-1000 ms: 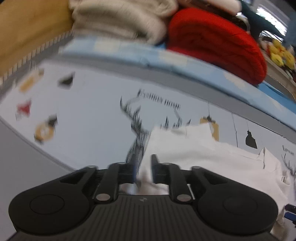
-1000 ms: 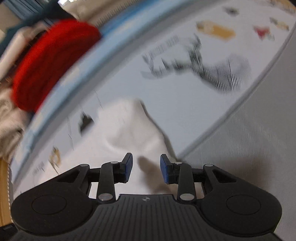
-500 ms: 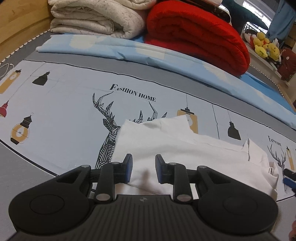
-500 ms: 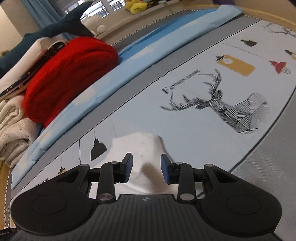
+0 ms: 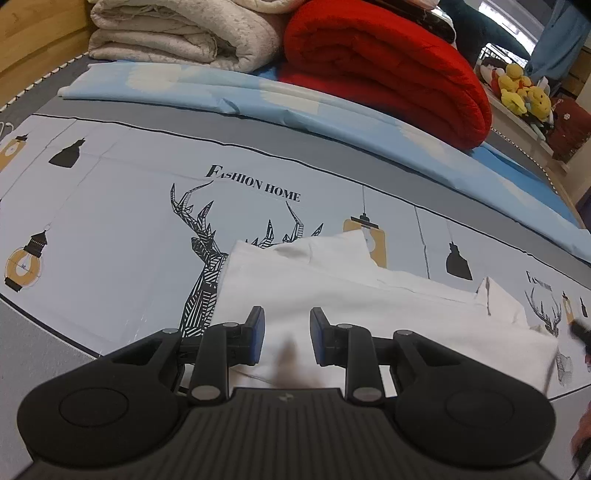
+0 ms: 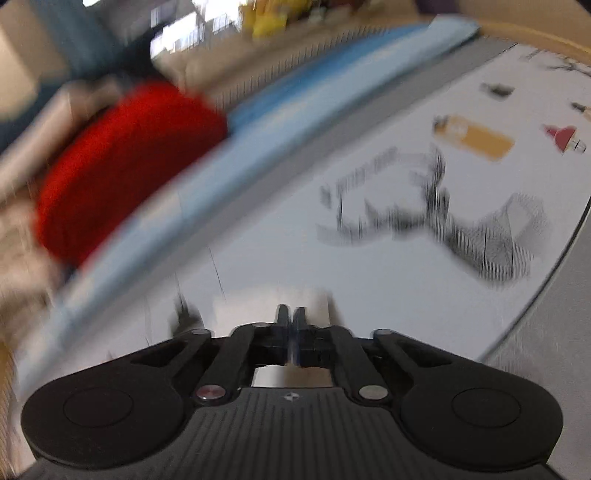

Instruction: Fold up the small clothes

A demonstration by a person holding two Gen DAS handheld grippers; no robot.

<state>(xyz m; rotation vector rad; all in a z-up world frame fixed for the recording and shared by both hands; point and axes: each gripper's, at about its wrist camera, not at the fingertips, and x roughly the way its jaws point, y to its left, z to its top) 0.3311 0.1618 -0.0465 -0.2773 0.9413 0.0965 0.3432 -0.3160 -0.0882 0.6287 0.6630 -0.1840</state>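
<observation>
A small white garment [image 5: 354,295] lies partly folded on the printed bed sheet [image 5: 122,229], stretching to the right in the left wrist view. My left gripper [image 5: 286,326] is open, its blue-padded fingers just above the garment's near left part. In the blurred right wrist view my right gripper [image 6: 292,317] has its jaws together over the white garment [image 6: 255,302]; whether cloth is pinched between them is hidden by blur.
A red folded quilt [image 5: 388,70] and a beige blanket [image 5: 177,33] lie at the back on a light blue sheet [image 5: 332,114]. Yellow plush toys [image 5: 521,92] sit at the far right. The sheet's grey border [image 5: 33,343] runs along the near edge.
My left gripper opened a second ago and has stayed open over the garment. My right gripper has gone from open to jaws together, and its view is now blurred by motion.
</observation>
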